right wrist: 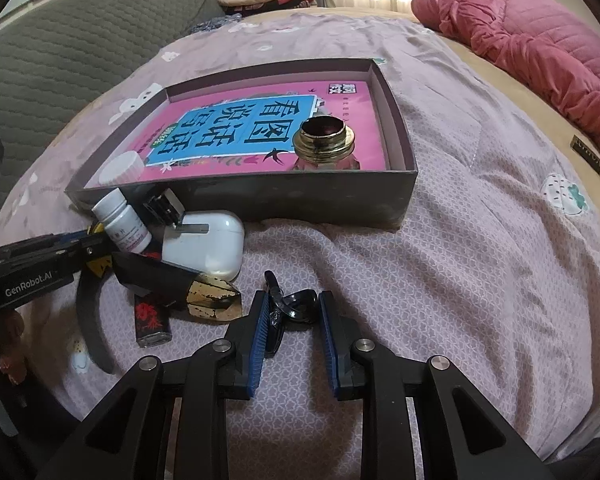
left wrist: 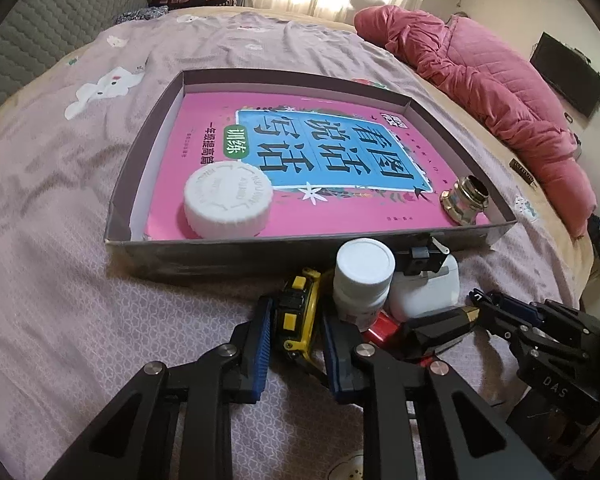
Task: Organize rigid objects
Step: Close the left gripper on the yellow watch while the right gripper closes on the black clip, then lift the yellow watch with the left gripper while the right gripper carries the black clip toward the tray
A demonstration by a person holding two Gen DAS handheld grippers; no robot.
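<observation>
Clearly the left claw point(left wrist: 294, 330) is set around the yellow-and-black tape measure point(left wrist: 296, 312): its blue pads point(left wrist: 263, 344) stand narrowly apart, one on each side of the case, close against it, though I cannot tell whether they press it yet. That placing suits a lift into the box, since the tape measure lies at the near left edge of the pile, free to come away first.

The right claw point(right wrist: 292, 320) is partly open over a small black ring-shaped piece point(right wrist: 296, 306) on the bed point(right wrist: 480, 260); its left pad touches the piece and the right pad stands off from it, so nothing is held there.

Just right of the tape measure stands a white pill bottle point(left wrist: 364, 280), upright, and beside it a white earbud case point(left wrist: 424, 292) with a small black clip point(left wrist: 422, 258) behind, against the box wall. A black-and-gold faceted piece point(right wrist: 188, 284) and a red-flowered lighter point(right wrist: 150, 318) lie nearer, and a dark curved band point(right wrist: 92, 312) lies at the left. These things crowd together just outside the near wall, apparently gathered as the waiting pile.

Beyond them the shallow dark box point(left wrist: 220, 250) rests on the bed with a pink book point(left wrist: 312, 148) flat on its floor. A wide white cap point(left wrist: 228, 200) sits in its near left corner and a brass-necked bottle point(left wrist: 464, 200) in its near right corner, so the sorting looks begun, with most of it left.
</observation>
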